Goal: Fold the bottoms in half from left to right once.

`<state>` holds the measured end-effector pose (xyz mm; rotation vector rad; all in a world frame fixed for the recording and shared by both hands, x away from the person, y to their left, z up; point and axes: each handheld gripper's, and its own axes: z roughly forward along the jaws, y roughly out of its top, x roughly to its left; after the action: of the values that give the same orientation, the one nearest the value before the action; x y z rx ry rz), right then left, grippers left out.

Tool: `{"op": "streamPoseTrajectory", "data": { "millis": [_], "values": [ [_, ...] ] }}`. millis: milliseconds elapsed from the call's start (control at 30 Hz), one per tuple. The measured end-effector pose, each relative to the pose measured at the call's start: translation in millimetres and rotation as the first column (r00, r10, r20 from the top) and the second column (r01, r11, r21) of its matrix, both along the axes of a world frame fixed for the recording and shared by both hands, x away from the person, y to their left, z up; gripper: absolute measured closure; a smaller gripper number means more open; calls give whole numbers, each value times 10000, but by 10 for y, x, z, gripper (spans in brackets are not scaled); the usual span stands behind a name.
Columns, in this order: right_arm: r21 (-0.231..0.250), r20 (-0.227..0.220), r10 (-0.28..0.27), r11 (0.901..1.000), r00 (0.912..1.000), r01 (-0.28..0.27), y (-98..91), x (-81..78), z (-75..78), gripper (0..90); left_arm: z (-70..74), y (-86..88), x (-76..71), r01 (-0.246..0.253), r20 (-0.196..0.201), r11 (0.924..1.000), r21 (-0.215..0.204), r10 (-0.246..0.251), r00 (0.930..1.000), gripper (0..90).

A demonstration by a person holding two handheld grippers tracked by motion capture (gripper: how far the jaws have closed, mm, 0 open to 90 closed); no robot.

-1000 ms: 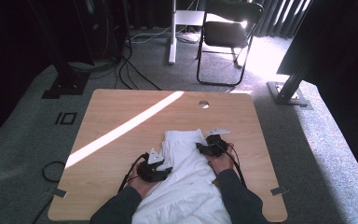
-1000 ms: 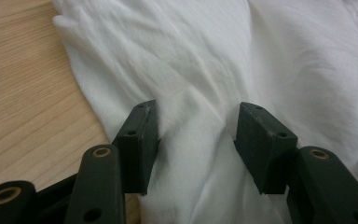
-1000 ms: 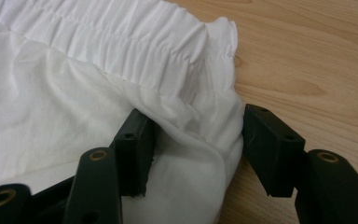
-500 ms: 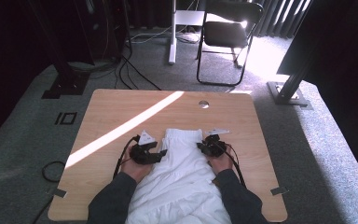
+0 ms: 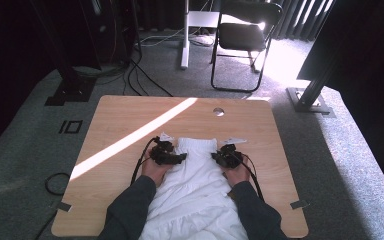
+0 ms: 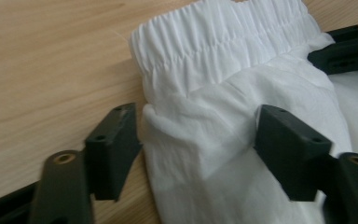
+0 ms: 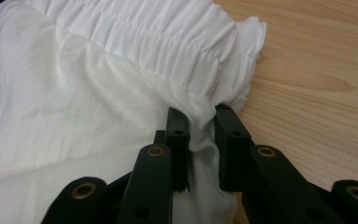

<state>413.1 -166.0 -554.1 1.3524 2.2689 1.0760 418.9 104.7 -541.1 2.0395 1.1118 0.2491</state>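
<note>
Right gripper view: right gripper (image 7: 200, 140) jaws clenched on a pinch of white cloth, just under the gathered band at the garment's corner. They have just been closing, cloth between them. Left gripper view: left gripper (image 6: 196, 144) jaws released, standing wide on either side of a raised fold; they have just been opening, cloth sits between them but the pads do not press it.

White garment (image 5: 195, 195) look: thin, matte, lightly crinkled weave. Elastic waistband (image 6: 223, 42) is a ruched strip with fine close pleats and a small frill at its edge, running straight across the far end. Below the band the cloth is smoother, with soft creases running toward each gripper. A ridge of slack is bunched up near the left corner.

Position, high view: garment lies flat on the light wood counter (image 5: 130, 120), waistband away from the person, body running back to the near edge between the two forearms. Left gripper at the band's left corner, right gripper at its right corner. Sunlit stripe crosses the counter diagonally, clear of the cloth. Black chair (image 5: 242, 37) on the floor beyond.
</note>
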Motion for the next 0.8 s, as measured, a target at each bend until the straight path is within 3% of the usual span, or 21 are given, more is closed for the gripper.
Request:
{"op": "streamPoseTrajectory", "data": {
  "millis": [300,500,633,800],
  "values": [
    [13,42,-24,10000,10000,24,0,-5,-4,775,-73,-18,-23,498,-355,9976,-488,-516,9980,236],
    [16,45,-33,10000,10000,32,0,-5,-5,776,-105,-71,-33,506,-160,9984,-257,-510,9986,225],
    [37,17,-23,10000,10000,23,-1,1,-4,781,-99,-135,-24,555,77,9980,295,-557,9984,250],
    [42,23,-6,10000,10000,6,-3,3,-5,781,-91,-154,-34,702,155,9952,681,-715,9973,257]
  ]
}}
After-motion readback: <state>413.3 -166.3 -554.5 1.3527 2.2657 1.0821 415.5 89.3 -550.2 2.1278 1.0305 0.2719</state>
